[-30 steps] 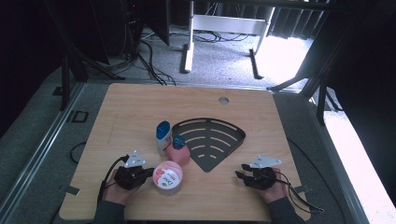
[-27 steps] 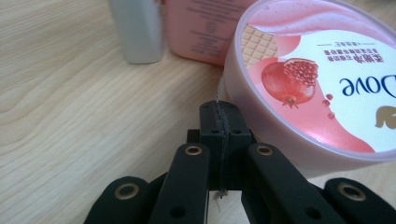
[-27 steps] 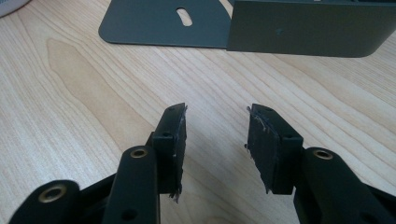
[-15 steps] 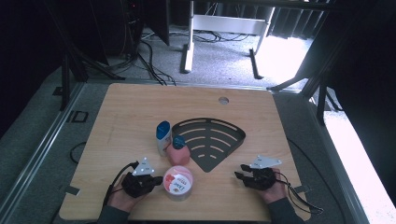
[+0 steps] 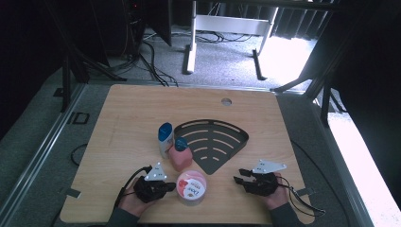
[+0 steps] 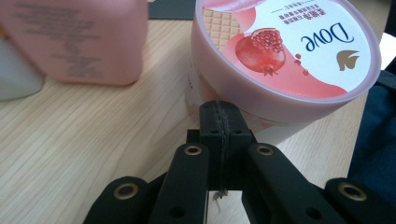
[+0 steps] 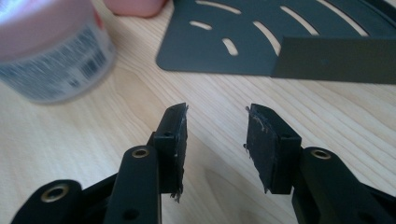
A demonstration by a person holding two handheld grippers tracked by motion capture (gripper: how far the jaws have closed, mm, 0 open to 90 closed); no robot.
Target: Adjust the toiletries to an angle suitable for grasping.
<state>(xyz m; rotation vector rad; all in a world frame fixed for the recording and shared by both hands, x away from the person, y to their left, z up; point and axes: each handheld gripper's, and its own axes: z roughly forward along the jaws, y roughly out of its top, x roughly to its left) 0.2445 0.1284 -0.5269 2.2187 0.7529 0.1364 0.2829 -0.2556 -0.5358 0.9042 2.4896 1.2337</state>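
Dove jar is being nudged across the worktop by the left tongs, jaws pressed fully together w/ nothing between them, tips butted against the jar's wall just under the lid rim. Compared w/ a sec. ago, the jar is being seen farther toward the right tongs and nearer the front edge, now clear of the pink bottle it was sitting beside; the left hand has been travelling w/ it. The blue-capped bottle and black slotted tray are lying unmoved. Right tongs are being held part-open, empty, resting low on the wood. Judged: jar is being shoved, not gripped, prob. toward a pickup by the waiting right side.
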